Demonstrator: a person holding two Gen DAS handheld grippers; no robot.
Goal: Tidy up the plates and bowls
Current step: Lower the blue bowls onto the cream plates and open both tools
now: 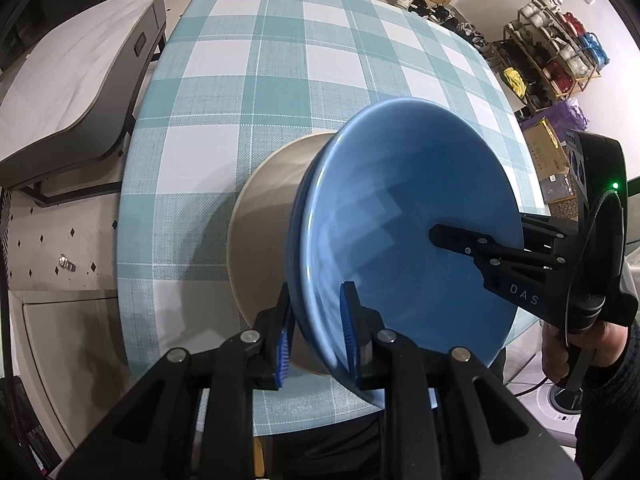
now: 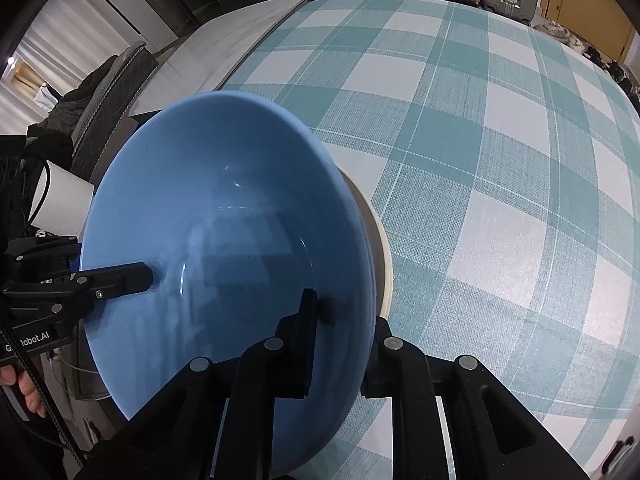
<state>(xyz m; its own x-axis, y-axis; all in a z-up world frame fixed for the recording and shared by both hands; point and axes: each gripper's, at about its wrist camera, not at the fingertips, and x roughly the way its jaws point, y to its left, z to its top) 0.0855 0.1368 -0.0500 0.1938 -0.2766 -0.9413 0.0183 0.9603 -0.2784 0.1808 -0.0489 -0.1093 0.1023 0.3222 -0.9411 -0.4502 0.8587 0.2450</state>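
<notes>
A blue bowl [image 1: 408,216] is nested in a beige bowl [image 1: 268,224], and the stack is held tilted above the checked table [image 1: 280,60]. My left gripper [image 1: 316,328] is shut on the near rims of both bowls, one blue-padded finger inside, one outside. My right gripper [image 2: 340,332] is shut on the stack's opposite rim, one finger inside the blue bowl [image 2: 224,240], the other behind the beige bowl [image 2: 380,248]. Each gripper shows in the other's view: the right one [image 1: 472,248], the left one [image 2: 116,280].
The table [image 2: 500,160] has a teal-and-white checked cloth. A grey-white bench [image 1: 72,92] stands to its left. Shoe racks and boxes [image 1: 556,64] line the far right wall. Suitcases stand beyond the table's far end.
</notes>
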